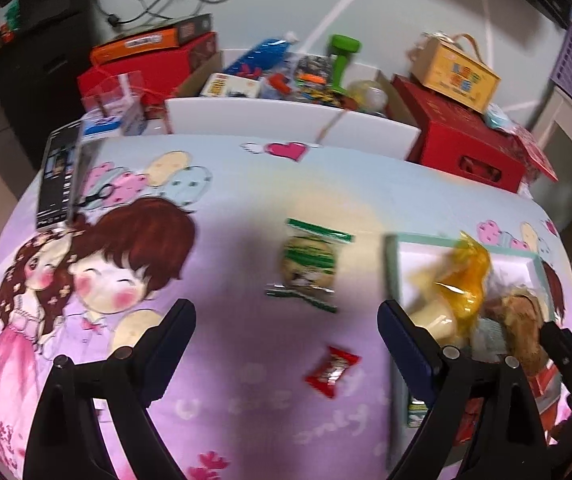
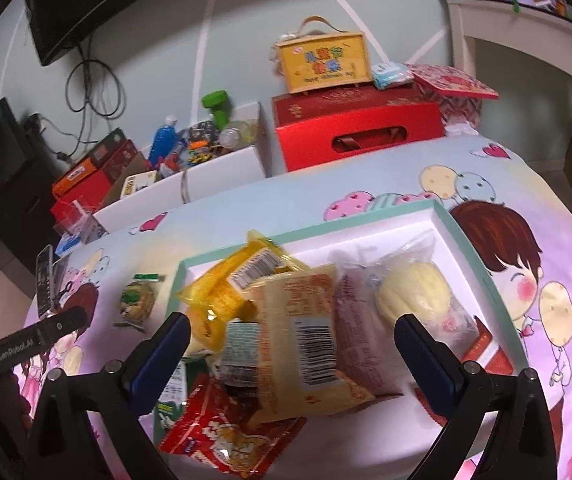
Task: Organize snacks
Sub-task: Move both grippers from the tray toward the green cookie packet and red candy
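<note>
My left gripper (image 1: 285, 307) hangs open over the cartoon-print tablecloth with nothing between its fingers. Just beyond its fingertips lies a green-and-white cookie pack (image 1: 310, 264), and a small red candy (image 1: 332, 372) lies nearer, right of centre. My right gripper (image 2: 292, 320) is open above a teal-rimmed white tray (image 2: 366, 220) piled with snacks. In the pile are a yellow pack (image 2: 230, 284), a beige barcoded pack (image 2: 306, 328), a purple pack (image 2: 358, 320), a wrapped pale bun (image 2: 414, 296) and a red pack (image 2: 226, 436). The pads touch none of them.
A dark phone (image 1: 60, 176) lies at the cloth's far left. Behind the table stand a white carton of clutter (image 1: 286, 120), a red box (image 1: 466, 144) with a yellow case (image 1: 454, 68) on top, and stacked red and orange boxes (image 1: 142, 60). The tray (image 1: 392, 264) sits right of the cookie pack.
</note>
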`<state>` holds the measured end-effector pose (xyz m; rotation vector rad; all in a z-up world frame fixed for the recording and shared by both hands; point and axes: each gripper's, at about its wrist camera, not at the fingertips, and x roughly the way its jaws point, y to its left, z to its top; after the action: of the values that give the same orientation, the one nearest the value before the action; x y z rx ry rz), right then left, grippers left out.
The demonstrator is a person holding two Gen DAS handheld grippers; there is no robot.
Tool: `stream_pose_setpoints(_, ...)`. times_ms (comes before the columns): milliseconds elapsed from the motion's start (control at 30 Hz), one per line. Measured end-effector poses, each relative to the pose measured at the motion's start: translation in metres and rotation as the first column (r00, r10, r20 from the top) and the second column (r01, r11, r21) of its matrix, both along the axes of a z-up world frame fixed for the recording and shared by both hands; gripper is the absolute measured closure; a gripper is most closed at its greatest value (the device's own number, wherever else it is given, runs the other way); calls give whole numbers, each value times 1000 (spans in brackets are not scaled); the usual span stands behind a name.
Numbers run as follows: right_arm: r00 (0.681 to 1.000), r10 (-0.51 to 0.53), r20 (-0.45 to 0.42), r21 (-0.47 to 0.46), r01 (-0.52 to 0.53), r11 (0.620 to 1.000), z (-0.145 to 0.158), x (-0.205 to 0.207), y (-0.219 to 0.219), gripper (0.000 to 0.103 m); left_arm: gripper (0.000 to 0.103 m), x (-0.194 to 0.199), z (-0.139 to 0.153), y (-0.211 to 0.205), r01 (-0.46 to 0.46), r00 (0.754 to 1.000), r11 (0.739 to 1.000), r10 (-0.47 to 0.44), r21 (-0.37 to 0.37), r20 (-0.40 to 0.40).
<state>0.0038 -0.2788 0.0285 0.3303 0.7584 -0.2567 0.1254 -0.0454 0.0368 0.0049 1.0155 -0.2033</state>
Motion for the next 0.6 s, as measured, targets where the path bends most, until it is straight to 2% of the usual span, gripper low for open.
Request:
stream_pose_setpoints(133,1000,26,9,-9,-26,1000,3,5,13,0,11,4,-2,22,-52,999,999,52,10,-11)
stream_pose_setpoints(267,995,96,21,19,-96,995,3,13,36,0,11,3,-1,39,-90,996,996,90,21,-8)
stream_pose_setpoints(600,967,248,49,-25,-247,969,6,25,106,0,11,-2,-10,68,-107,993,994,108,36,-43)
